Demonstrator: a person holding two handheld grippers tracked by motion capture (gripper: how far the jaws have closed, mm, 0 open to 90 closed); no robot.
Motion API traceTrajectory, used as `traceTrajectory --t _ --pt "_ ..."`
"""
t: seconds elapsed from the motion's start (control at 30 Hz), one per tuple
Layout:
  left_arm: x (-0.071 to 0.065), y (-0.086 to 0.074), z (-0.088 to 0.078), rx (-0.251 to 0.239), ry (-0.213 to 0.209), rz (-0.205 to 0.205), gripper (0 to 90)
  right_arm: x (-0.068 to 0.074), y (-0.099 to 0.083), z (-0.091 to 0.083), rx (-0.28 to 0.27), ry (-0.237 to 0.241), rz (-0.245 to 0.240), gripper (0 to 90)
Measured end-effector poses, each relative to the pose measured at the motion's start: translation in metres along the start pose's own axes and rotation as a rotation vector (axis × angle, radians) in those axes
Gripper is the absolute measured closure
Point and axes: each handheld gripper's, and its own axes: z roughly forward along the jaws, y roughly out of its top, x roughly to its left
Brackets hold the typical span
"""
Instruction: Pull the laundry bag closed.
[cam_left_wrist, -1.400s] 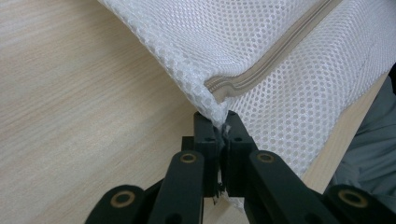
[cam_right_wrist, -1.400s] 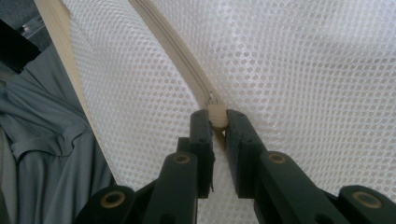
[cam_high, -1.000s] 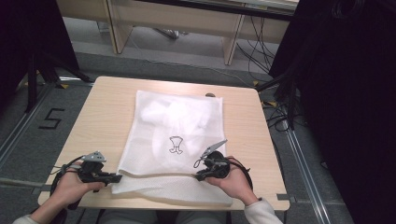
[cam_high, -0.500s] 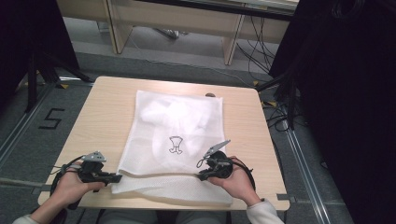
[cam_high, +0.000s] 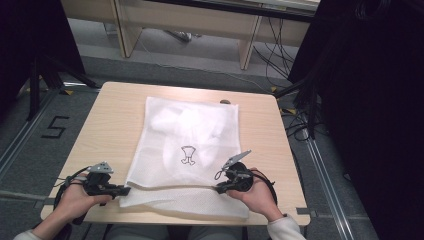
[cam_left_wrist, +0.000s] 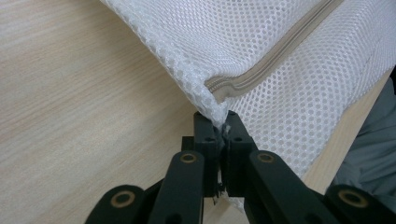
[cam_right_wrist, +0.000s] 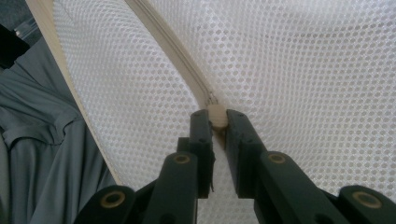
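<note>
Risk: right gripper (cam_right_wrist: 218, 116) jaws clamp just the zip pull (cam_right_wrist: 216, 115), left gripper (cam_left_wrist: 219, 126) pinches the mesh bag (cam_high: 185, 150) corner, so a hard tug could slip either

This looks like a lab or recording room. A plain wooden worktop (cam_high: 115, 125) stands on grey floor with metal rails (cam_high: 325, 165) along both sides of it. Left of the worktop a "5" (cam_high: 55, 127) is marked on the floor. Beyond it run loose cables (cam_high: 275, 55) and pale desk legs (cam_high: 247, 47); black curtains (cam_high: 370, 100) hang to its right.
</note>
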Motion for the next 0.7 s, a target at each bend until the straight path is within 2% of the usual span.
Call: traceTrajectory --t 0.07,0.1,0.13,0.17,0.23,0.43,0.53,0.6,0.7 --pt "-0.0001 0.0007 -0.0011 0.017 0.003 0.000 86.3 0.0004 -0.0017 -0.0010 0.000 0.002 0.012 81.9" --pt "0.0003 0.0006 -0.0011 0.016 -0.001 0.002 86.2 -0.0005 -0.0021 -0.0014 0.000 -0.004 0.003 81.9" --pt "-0.0003 -0.0002 0.0003 -0.007 0.003 -0.003 86.2 -0.0012 -0.0025 -0.0017 -0.003 0.000 0.003 81.9" --pt "-0.0003 0.0007 -0.0013 0.016 0.008 0.002 86.3 -0.0022 -0.0030 -0.0011 -0.017 -0.001 -0.009 81.9" --pt "-0.0002 -0.0002 0.0001 -0.008 0.003 -0.003 86.2 -0.0032 -0.0039 -0.0025 -0.011 -0.001 -0.008 82.0" --pt "0.0000 -0.0002 0.0000 -0.006 0.001 -0.003 86.2 -0.0050 -0.0073 -0.0044 -0.012 -0.005 -0.004 81.9" --pt "-0.0002 -0.0001 -0.0001 -0.007 0.003 -0.004 86.3 -0.0037 -0.0087 -0.0065 0.001 -0.009 0.029 81.9" --pt "-0.0001 0.0000 -0.0002 -0.005 0.001 -0.004 86.2 -0.0056 -0.0096 -0.0074 -0.006 -0.018 0.014 81.9" --pt "-0.0002 0.0005 -0.0011 0.008 0.004 -0.004 86.2 -0.0051 -0.0109 -0.0083 0.000 -0.019 0.030 81.9"
